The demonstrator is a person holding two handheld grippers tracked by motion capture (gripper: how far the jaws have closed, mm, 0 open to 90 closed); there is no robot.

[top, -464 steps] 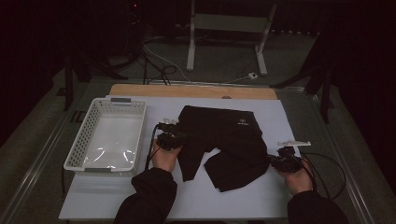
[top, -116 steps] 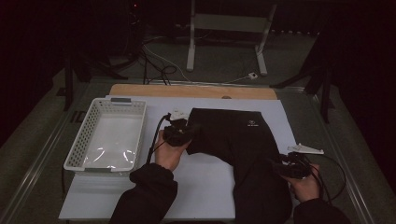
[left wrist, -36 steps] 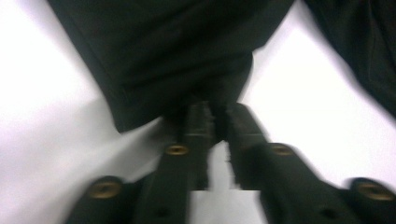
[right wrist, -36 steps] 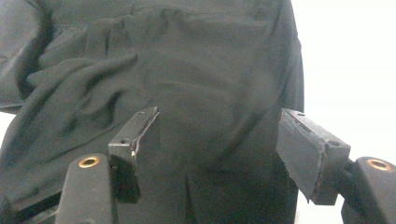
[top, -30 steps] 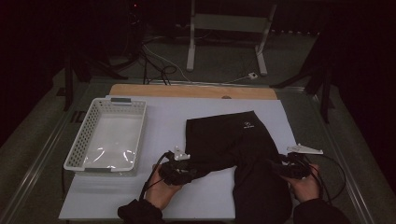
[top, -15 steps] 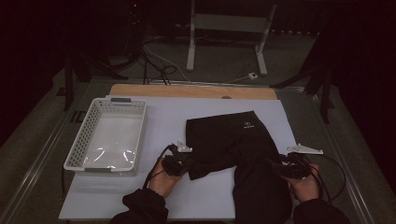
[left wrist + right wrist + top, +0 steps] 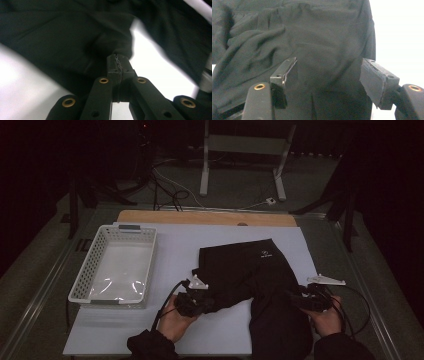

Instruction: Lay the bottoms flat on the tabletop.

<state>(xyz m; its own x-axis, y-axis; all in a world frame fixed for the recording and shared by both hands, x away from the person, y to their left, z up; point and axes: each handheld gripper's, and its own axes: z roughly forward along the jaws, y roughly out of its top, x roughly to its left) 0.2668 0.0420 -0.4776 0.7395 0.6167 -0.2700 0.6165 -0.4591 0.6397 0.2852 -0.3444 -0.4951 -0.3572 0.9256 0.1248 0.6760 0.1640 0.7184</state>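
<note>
A black garment (image 7: 250,270) lies spread on the white table sheet (image 7: 170,245), one part running toward the near edge. My left gripper (image 7: 207,304) is at the garment's near-left hem. In the left gripper view its jaws (image 7: 117,65) are pressed together with a bunched fold of the black cloth (image 7: 62,37) pinched at their tip. My right gripper (image 7: 296,300) rests over the garment's near-right part. In the right gripper view it (image 7: 329,67) stands wide apart above wrinkled black fabric (image 7: 312,30), with neither pad pressing on it.
A white lattice basket (image 7: 80,287) sits at the left of the sheet. A wooden strip (image 7: 200,217) runs along the table's far edge. Beyond it, a metal stand (image 7: 240,150) and cables lie on the dark floor. Bare sheet lies between basket and garment.
The left hand has shifted slightly right onto the garment's hem, and the hem there now looks bunched at its tip. The right hand has stayed where it was.
</note>
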